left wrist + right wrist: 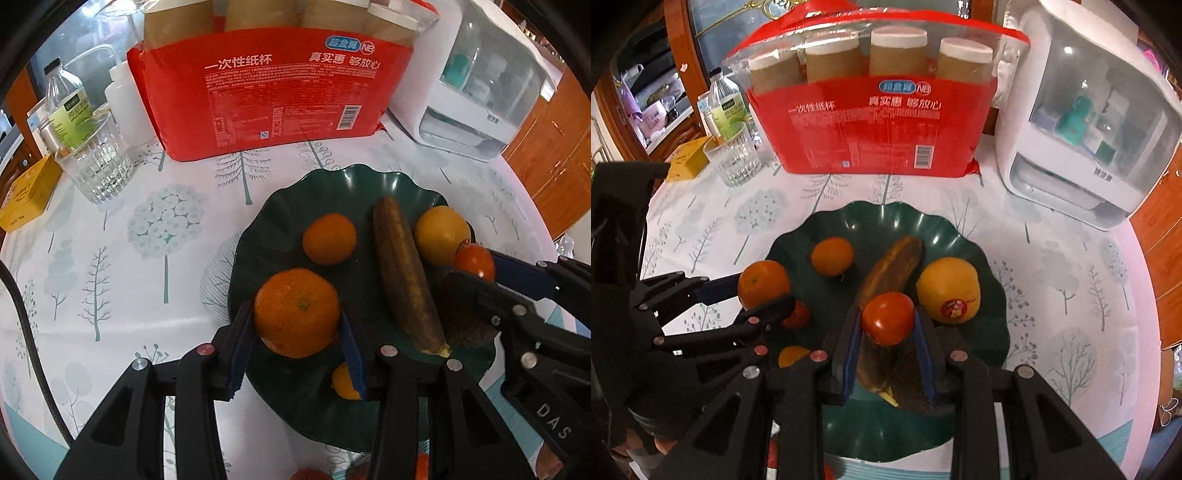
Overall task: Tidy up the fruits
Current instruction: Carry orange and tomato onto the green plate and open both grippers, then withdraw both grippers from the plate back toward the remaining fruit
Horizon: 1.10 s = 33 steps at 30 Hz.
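Left claw point(297, 332) clamped on a large round orange tangerine point(296, 312), lower centre of the left wrist view, over the near-left edge of the dark green scalloped plastic plate point(332, 184). Right claw point(888, 334) clamped on a small red tomato point(887, 318), centre of the right wrist view, above the brown overripe banana point(890, 269). Also on the plate: smaller orange tangerine point(329, 239), yellow-orange round fruit with a sticker point(948, 290). Plate sits on the tree-print worktop point(129, 240); red pack of paper cups point(273, 92) at the top. Tangerine looks firm, light, rolls; grip across its widest middle. Tomato is thin-skinned, slick, bruises; gentle squeeze at its equator. Banana looks mushy, best held mid-length.
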Available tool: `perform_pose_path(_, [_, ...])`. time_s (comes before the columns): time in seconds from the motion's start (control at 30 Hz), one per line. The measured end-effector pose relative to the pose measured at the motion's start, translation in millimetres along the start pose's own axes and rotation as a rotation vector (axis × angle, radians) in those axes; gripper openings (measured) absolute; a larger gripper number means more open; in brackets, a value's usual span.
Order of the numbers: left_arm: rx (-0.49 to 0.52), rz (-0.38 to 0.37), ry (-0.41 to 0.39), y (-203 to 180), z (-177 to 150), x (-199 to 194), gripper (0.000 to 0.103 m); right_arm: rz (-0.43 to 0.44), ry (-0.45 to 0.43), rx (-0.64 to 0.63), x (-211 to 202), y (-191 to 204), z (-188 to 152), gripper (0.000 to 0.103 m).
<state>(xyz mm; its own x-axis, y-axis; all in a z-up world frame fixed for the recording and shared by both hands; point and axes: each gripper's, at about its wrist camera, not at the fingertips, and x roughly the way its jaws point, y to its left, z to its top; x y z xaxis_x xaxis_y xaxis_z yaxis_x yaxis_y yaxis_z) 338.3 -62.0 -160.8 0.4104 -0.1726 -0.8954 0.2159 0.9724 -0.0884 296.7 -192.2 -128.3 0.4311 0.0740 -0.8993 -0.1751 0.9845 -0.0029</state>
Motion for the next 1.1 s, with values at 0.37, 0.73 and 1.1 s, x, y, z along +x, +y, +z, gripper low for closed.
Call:
perform_pose_path(0.37, [-0.02,0.006,-0.06,8.7,1.1,-27.1,0.077,-0.012,-0.051,-0.026,-22.8,4.9,-4.9,0.045])
perform_pose_path(0.73, [-0.026,0.015,-0.103,8.6,-9.5,-65.2,0.081,-0.007,-0.104,-0.055,-57.0,18.8,-17.3,0.046])
perform_pose_path(1.1, [-0.011,0.014,-0.175,7.4,-31.5,-119.7,0.083,0.025,-0.138,-0.054,-98.3,25.8,-43.6,0.046])
